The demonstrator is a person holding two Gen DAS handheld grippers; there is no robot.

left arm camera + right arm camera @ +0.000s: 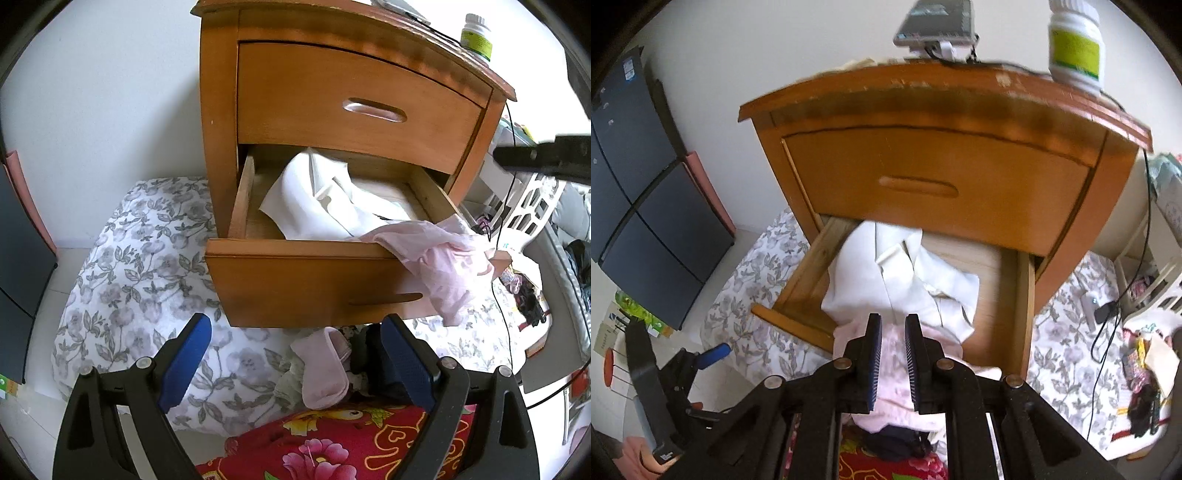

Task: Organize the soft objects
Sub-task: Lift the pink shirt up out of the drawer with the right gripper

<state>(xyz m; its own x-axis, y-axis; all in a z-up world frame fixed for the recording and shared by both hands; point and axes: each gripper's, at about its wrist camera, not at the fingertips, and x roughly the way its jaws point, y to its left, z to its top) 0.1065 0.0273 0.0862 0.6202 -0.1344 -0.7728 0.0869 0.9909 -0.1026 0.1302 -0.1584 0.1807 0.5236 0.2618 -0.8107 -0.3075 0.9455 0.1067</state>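
In the lower middle of the right view, the right gripper [893, 363] has its jaws nearly closed, empty, above a pink cloth [886, 391] draped over the drawer [314, 273] front. The left gripper [295, 363] stands wide. Farther in lies a white shirt [908, 284].

white shirt [332, 199] crumpled in open drawer [295, 280]; pink garment [436, 258] draped over its front.

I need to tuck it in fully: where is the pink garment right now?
In the left wrist view the pink garment hangs over the front right corner of the open lower drawer, beside the white shirt inside.
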